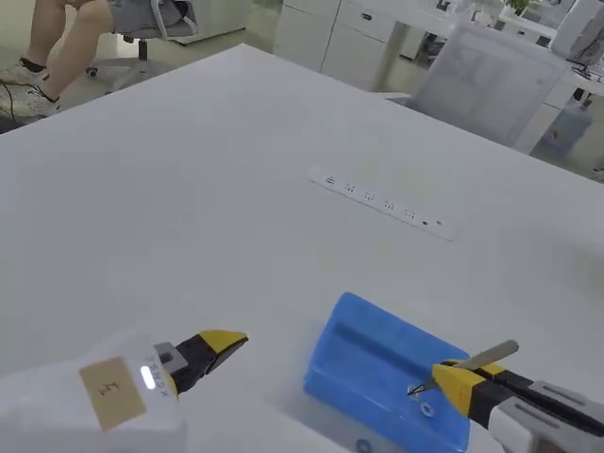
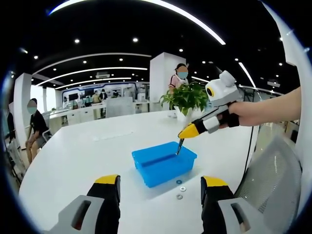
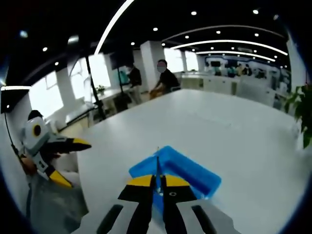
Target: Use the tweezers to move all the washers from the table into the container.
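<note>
Right gripper (image 3: 157, 181) is clamped on tweezers (image 1: 489, 357); the tips are held over the blue container (image 2: 163, 163). Left gripper (image 2: 161, 181) is held spread and empty, near the container. Three washers (image 2: 182, 188) are seen on the table (image 1: 189, 208), just beside the container.

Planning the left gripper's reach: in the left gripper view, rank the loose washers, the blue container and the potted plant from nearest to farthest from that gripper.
1. Washers, loose, just ahead, slightly right.
2. Blue container, right behind them, centre.
3. Potted plant, far back, right of centre.
</note>
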A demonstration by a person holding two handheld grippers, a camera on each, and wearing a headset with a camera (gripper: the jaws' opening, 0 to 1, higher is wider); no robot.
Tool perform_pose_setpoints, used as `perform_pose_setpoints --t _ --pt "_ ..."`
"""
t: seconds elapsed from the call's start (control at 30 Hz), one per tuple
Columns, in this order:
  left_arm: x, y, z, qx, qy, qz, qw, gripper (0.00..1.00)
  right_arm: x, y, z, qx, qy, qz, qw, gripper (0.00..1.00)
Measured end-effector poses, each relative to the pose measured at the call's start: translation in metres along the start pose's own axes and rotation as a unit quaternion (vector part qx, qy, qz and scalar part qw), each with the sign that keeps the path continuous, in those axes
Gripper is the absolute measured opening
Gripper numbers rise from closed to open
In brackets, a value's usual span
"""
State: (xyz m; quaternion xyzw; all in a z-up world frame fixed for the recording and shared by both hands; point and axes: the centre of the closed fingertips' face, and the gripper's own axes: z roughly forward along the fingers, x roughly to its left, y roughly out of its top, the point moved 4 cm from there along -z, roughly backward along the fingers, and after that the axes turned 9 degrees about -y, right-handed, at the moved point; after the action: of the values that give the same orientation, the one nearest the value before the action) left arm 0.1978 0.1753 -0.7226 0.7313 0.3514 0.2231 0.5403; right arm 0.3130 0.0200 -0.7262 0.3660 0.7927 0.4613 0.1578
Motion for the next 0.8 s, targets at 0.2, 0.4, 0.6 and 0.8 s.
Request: perform_pose_setpoints --t 0.2,0.4,0.6,0.8 --pt "0.001 -0.002 0.0 0.002 -0.001 -0.001 1.0 0.66 -0.006 -0.002 0.005 0.006 -0.008 0.005 0.9999 0.03" --pt "0.0 -0.003 0.0 0.005 -0.005 0.001 1.0 0.66 -0.015 -0.007 0.013 0.016 -0.015 0.005 0.9997 0.03" --pt "0.001 -0.003 -0.001 0.0 -0.007 -0.001 1.0 0.66 -0.021 -0.013 0.022 0.033 -0.015 -0.004 0.9993 0.03" --pt "0.001 -0.004 -0.001 0.0 -0.007 -0.002 1.0 0.66 -0.027 -0.02 0.031 0.048 -0.015 -0.011 0.9987 0.03"
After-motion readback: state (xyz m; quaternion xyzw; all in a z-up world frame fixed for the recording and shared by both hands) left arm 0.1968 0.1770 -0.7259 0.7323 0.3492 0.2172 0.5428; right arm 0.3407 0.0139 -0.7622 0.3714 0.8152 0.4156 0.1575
